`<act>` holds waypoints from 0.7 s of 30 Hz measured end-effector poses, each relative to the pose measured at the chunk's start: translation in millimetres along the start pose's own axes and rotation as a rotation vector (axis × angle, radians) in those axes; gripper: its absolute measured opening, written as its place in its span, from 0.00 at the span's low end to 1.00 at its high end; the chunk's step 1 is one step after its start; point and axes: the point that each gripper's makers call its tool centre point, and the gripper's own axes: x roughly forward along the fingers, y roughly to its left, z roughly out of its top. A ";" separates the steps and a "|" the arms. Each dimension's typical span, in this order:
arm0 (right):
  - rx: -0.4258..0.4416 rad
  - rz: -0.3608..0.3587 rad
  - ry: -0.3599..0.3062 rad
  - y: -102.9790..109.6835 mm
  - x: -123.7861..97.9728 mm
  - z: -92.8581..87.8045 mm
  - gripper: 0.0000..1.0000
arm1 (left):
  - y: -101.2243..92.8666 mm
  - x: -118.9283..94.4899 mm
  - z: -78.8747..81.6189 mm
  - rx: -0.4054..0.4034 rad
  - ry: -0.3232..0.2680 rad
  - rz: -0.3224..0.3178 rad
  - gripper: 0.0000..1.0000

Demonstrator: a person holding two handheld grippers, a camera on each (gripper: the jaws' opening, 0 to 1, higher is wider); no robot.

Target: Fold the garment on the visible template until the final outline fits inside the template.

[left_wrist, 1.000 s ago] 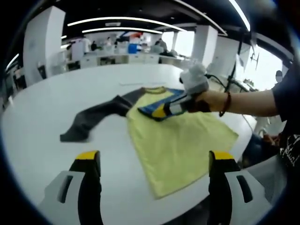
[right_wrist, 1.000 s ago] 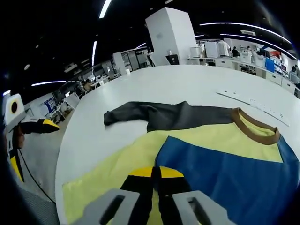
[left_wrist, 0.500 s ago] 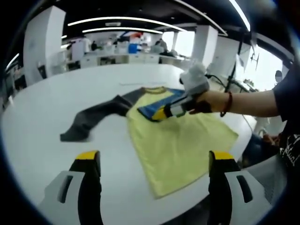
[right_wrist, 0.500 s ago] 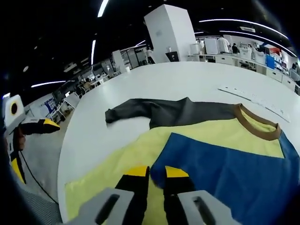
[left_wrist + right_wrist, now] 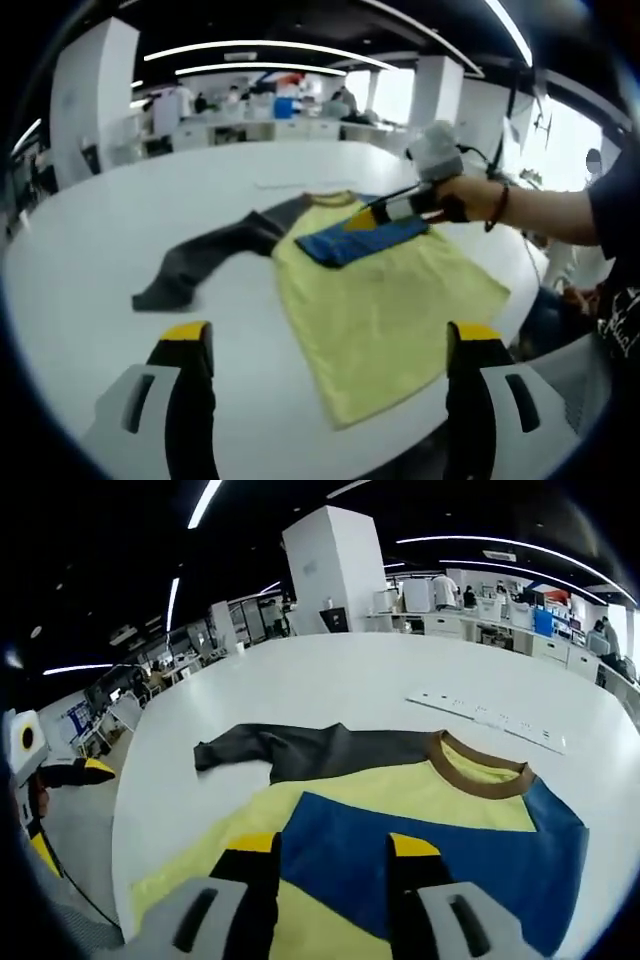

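From my left gripper [image 5: 325,375], jaws spread wide and empty, a white round table [image 5: 100,240] sits in an open office under ceiling strip lights. The shirt [image 5: 380,300] lies flat, collar away from me, gray sleeve [image 5: 200,260] stretched left, blue panel [image 5: 360,240] folded across.

From my right gripper [image 5: 335,865], jaws apart above the blue panel, the brown collar [image 5: 480,770] points right.
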 end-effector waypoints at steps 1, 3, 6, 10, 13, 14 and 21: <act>0.002 -0.012 0.001 -4.3 -3.0 -0.3 0.43 | 0.2 -0.1 0.5 0.000 -0.001 0.001 0.94; -0.003 -0.047 0.004 -15.9 -10.3 -1.7 0.46 | 1.0 0.0 2.2 0.007 -0.005 0.008 0.97; -0.016 -0.100 0.019 -33.6 -22.6 -6.8 0.52 | 1.2 -0.2 6.5 0.015 -0.023 0.016 0.99; 0.007 -0.133 0.022 -49.4 -34.1 -11.5 0.57 | 2.6 0.6 7.1 0.018 -0.019 0.018 0.99; 0.015 -0.167 0.032 -63.3 -44.9 -16.7 0.58 | 1.7 0.9 7.8 0.022 -0.017 0.014 0.99; 0.018 -0.177 0.034 -66.6 -47.4 -18.2 0.58 | 1.2 1.2 8.0 0.023 -0.017 0.012 0.99; 0.060 -0.240 0.041 -94.4 -68.4 -30.0 0.57 | -3.6 4.0 9.9 0.038 -0.013 0.000 0.99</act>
